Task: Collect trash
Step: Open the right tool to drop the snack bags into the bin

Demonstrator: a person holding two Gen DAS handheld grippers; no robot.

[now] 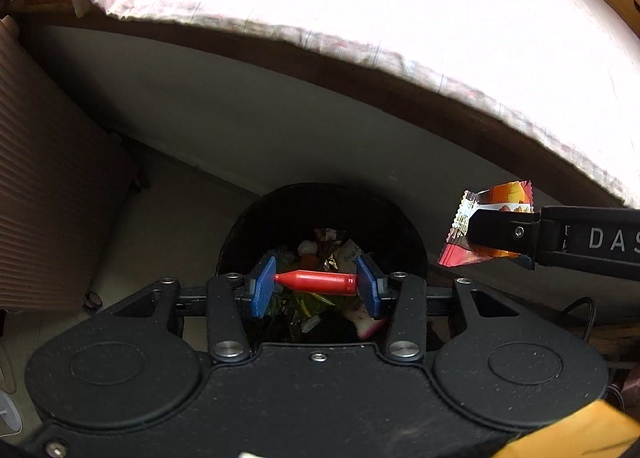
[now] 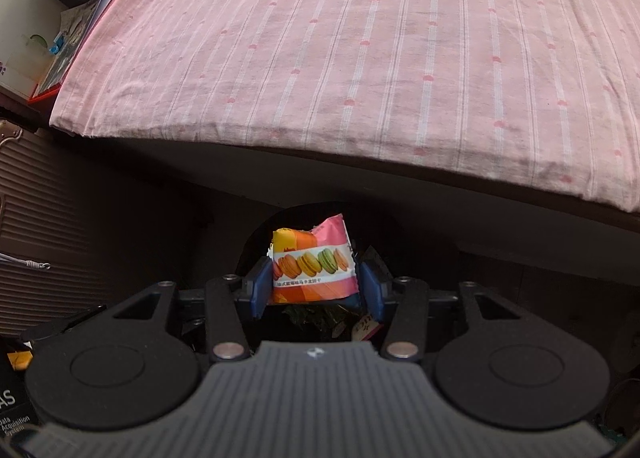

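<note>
Trash bin (image 1: 320, 217) beside pink-sheeted bed (image 2: 360, 57)

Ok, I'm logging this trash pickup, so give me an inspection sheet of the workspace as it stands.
Surface: pale floor beside a bed with a pink striped sheet.
Job's things: black bin part full of wrappers; red tube; macaron snack packet.
Clutter: books and boxes past the bed's far corner.
Grippers: left gripper shut on the red tube, above the bin; right gripper holds the snack packet between its pads, over the bin.
Cables: one dark cable, right of the bin.
Surroundings: brown ribbed panel on the left.
</note>
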